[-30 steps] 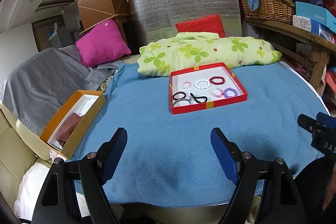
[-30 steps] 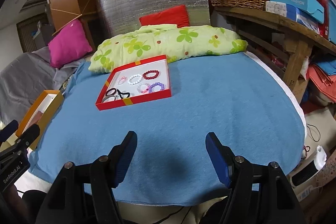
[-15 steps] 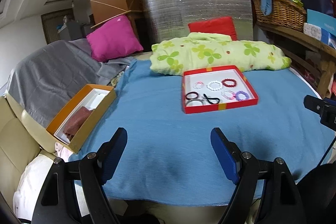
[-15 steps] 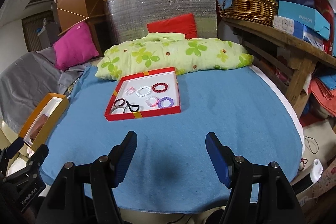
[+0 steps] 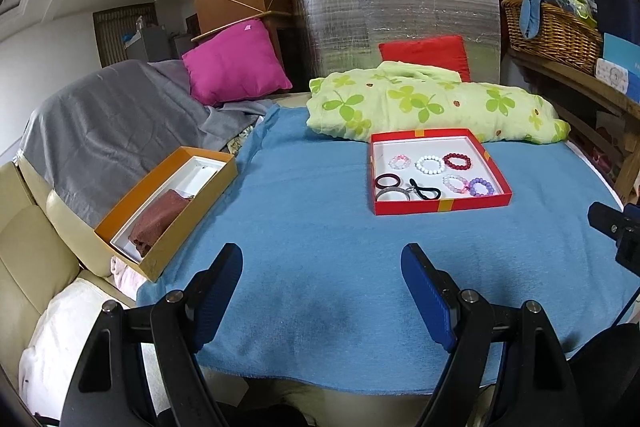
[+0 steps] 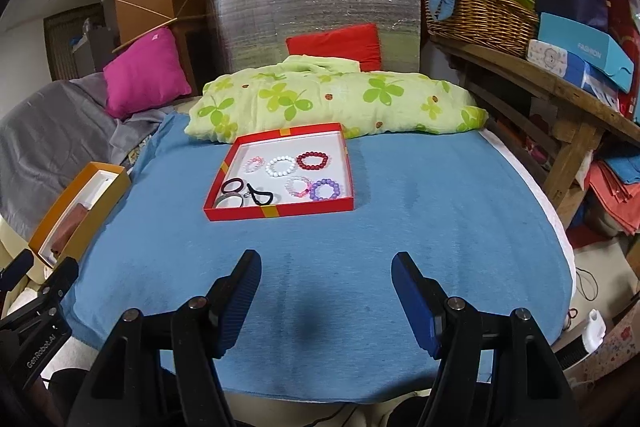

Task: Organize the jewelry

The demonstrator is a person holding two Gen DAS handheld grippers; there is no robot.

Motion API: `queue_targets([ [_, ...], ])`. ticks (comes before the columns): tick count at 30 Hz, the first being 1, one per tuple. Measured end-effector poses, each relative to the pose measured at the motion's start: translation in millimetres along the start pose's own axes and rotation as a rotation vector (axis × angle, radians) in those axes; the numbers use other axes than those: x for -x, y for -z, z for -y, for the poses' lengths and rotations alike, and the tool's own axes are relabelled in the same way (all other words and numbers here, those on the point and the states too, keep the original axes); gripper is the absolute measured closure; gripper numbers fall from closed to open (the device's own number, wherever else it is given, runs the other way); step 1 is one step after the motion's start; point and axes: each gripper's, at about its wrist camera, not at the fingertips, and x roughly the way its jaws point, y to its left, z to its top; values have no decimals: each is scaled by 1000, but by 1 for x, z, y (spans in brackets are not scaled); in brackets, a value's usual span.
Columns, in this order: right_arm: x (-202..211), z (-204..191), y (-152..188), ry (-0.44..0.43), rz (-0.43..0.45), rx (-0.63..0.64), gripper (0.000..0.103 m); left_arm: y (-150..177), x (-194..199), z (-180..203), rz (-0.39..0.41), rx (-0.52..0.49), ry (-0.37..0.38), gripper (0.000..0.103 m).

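I find both tools idle over the blue cloth (image 5: 320, 227): left gripper (image 5: 322, 291) and right gripper (image 6: 326, 291) each with fingers spread apart, holding nothing. The red tray (image 6: 280, 213) lies well ahead near the green-patterned bundle (image 6: 332, 99), carrying beaded bracelets (image 6: 313, 160) and dark bands (image 6: 233, 185). An orange box (image 5: 188, 223) sits at the cloth's left edge.

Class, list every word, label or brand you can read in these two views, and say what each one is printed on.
"FASHION": on the light blue box on the wooden shelf.
"GenRobot.AI": on the left gripper body, seen from the right wrist view.
The patterned white box under it shows only a picture; no text readable.
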Motion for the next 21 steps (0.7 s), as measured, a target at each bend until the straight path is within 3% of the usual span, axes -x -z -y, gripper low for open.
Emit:
queue_targets([
  [21,-2,-12,9,-1,-12,26,32,4,1,3,0,-8,15,21],
])
